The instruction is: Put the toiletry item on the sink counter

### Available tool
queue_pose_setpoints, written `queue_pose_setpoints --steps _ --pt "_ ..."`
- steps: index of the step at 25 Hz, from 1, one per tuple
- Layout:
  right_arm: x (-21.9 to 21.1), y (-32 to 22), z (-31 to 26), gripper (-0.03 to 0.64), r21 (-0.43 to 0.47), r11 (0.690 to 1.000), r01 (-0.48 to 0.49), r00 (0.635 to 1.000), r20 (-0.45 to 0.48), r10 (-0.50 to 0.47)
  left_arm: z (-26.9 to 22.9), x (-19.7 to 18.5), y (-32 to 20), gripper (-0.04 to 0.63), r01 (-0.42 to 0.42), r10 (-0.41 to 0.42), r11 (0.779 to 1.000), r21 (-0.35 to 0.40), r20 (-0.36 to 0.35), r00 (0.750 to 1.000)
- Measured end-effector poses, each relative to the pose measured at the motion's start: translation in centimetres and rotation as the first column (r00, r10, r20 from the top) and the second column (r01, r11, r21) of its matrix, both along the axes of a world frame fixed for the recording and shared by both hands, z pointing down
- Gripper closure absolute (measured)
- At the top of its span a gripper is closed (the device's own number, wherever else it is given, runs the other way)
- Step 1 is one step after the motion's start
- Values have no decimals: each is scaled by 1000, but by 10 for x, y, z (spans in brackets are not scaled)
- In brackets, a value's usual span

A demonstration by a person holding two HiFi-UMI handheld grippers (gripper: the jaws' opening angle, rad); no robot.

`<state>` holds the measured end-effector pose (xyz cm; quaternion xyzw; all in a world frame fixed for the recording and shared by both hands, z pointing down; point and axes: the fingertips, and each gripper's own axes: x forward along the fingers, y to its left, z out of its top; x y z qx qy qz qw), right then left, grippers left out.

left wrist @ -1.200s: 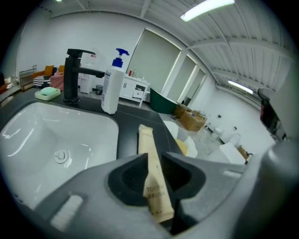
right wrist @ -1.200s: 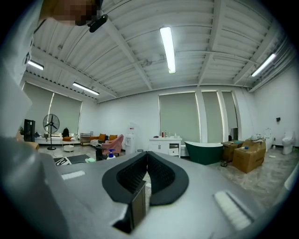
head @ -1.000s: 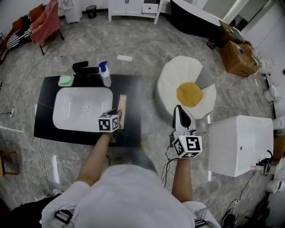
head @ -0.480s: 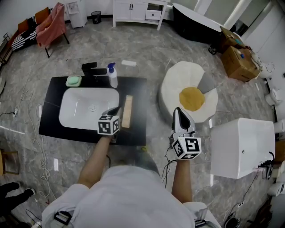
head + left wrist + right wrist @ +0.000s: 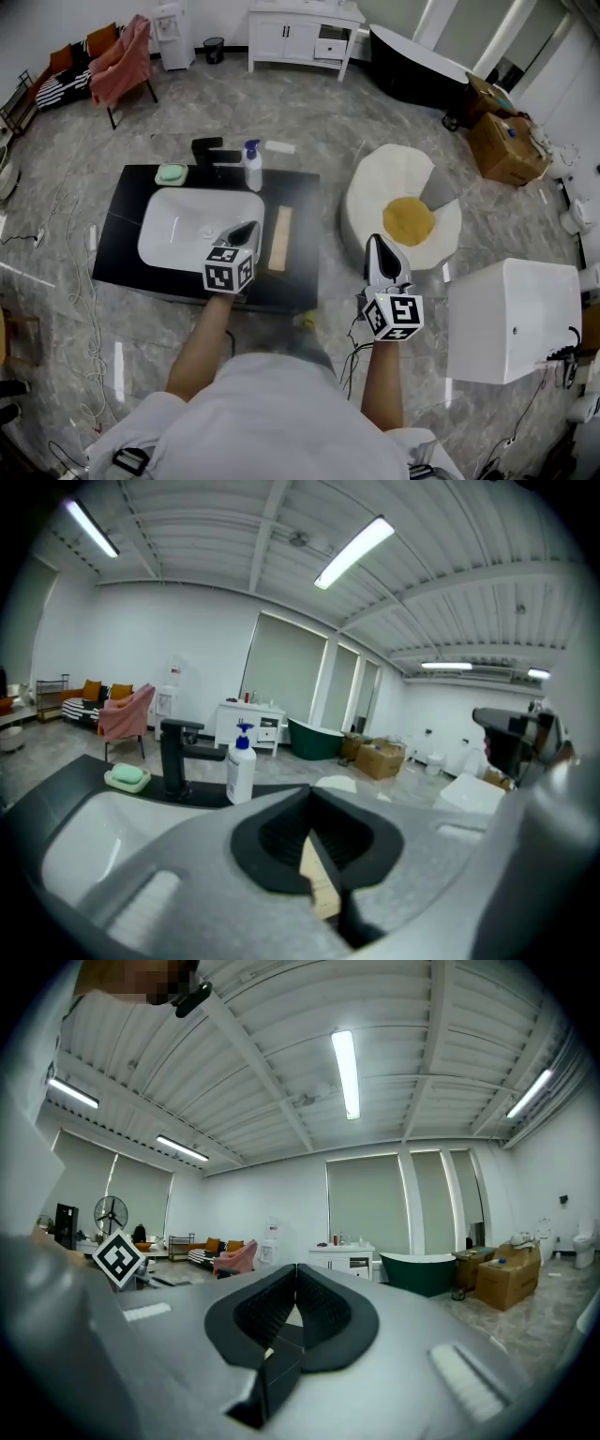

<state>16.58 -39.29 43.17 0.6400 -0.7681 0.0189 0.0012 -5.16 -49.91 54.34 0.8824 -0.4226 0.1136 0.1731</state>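
Note:
A flat wooden toiletry piece (image 5: 279,239) lies on the black sink counter (image 5: 302,202), right of the white basin (image 5: 187,225). In the left gripper view this wooden piece (image 5: 321,890) shows just beyond the jaws. My left gripper (image 5: 248,228) (image 5: 317,841) hovers over the basin's right rim, a little left of the wood, shut and empty. My right gripper (image 5: 378,240) (image 5: 295,1321) hangs off the counter's right side over the floor, also shut with nothing in it.
At the counter's back stand a blue-topped pump bottle (image 5: 252,169), a black faucet (image 5: 211,150) and a green soap dish (image 5: 171,173). An egg-shaped cushion (image 5: 403,216) and a white box (image 5: 511,309) lie to the right. Cables (image 5: 70,272) trail on the floor at left.
My left gripper has drawn away to the left of the wooden piece, which stays flat on the counter. The head view has shifted, so the counter sits further right. The right gripper has barely moved.

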Motion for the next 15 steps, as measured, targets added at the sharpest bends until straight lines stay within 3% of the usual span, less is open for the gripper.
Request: queue_pose_setpoints --steps 15 --pt "-40 39 -4 612 3 1000 1 1000 3 -1 -99 -51 43 597 16 -12 976 217 -19 1000"
